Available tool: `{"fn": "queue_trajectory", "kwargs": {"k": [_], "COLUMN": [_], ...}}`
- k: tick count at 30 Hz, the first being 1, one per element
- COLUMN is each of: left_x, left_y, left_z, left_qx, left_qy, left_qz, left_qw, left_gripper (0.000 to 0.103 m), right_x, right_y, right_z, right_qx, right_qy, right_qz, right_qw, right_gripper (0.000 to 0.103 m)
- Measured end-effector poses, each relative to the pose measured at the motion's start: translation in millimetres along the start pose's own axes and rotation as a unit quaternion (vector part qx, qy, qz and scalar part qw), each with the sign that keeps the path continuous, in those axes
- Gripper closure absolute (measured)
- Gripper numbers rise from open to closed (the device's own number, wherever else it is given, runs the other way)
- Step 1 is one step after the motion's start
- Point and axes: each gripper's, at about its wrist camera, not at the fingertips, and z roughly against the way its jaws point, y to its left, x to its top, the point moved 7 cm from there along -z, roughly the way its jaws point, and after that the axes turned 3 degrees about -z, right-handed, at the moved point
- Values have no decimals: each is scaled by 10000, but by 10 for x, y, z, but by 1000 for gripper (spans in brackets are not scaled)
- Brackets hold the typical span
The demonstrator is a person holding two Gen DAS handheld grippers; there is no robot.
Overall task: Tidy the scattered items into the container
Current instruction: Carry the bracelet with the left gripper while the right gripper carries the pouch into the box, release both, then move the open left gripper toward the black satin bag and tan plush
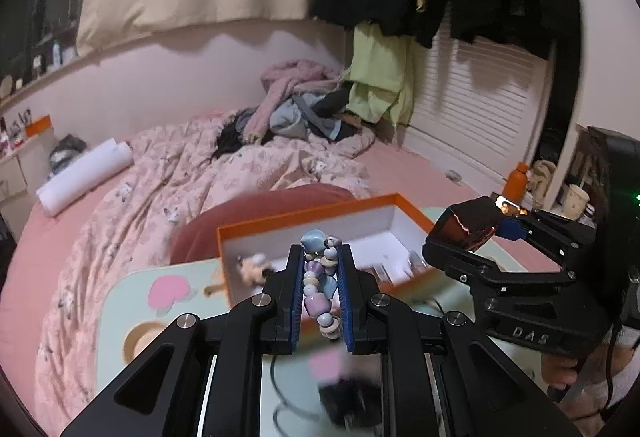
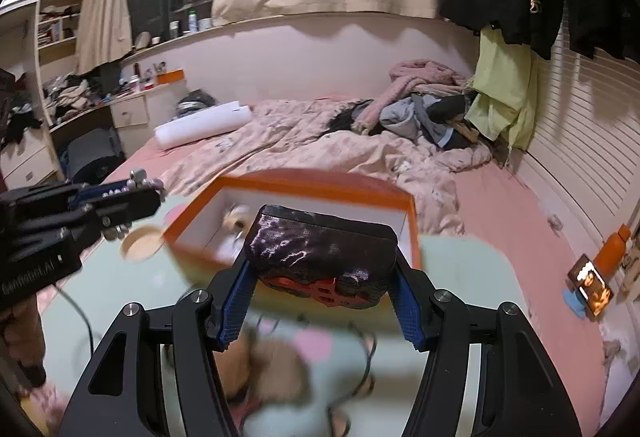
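Note:
An orange box (image 1: pixel 280 223) with a white inside stands open on the pale green table (image 1: pixel 120 313); a small plush toy (image 1: pixel 254 267) lies in it. My left gripper (image 1: pixel 322 253) is shut on a bracelet (image 1: pixel 316 297) of blue, purple and white beads, just in front of the box. My right gripper (image 2: pixel 320 265) is shut on a dark crinkled packet (image 2: pixel 324 257) with red print, held near the box's (image 2: pixel 320 185) front wall. Each gripper shows in the other view, the right one (image 1: pixel 476 225) with its packet and the left one (image 2: pixel 148 189) with beads.
A black object (image 1: pixel 348 397), a dark cable (image 1: pixel 276 369) and a brown fuzzy thing (image 2: pixel 272 365) lie blurred on the table. Behind the table is a bed with a pink quilt (image 2: pixel 320 141) and piled clothes (image 2: pixel 420 105). An orange bottle (image 2: pixel 612 249) and a phone (image 2: pixel 592 281) stand at right.

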Motion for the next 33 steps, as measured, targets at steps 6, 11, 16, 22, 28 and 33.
{"fn": "queue_trajectory", "kwargs": {"k": [6,11,16,22,28,33], "left_x": [-51,-162,-186,-145,-206,-368], "left_y": [183,197,247,277,193,92], "left_z": [-655,-893,-964,-785,-501,-184], "left_qx": [-6,81,110,222,140,39], "left_qy": [464,716,820,504,330,266], "left_qz": [444,458,605,649,525,544], "left_qw": [9979,9964,9947,9964,9980,9982], "left_gripper": [88,88,80,30,27,25], "right_x": [106,-17,-40,-12,67,91], "right_y": [-125,-226,-256,-281,-240,-176], "right_z": [-533,-840,-922,-918,-674,-417], "right_qx": [-237,-258,-273,-290,-184,-88], "right_qy": [294,639,673,691,389,183], "right_qz": [-79,-222,-192,-331,-396,-382], "right_qw": [9993,9974,9972,9966,9983,9991], "right_gripper": [41,41,41,33,23,22]}}
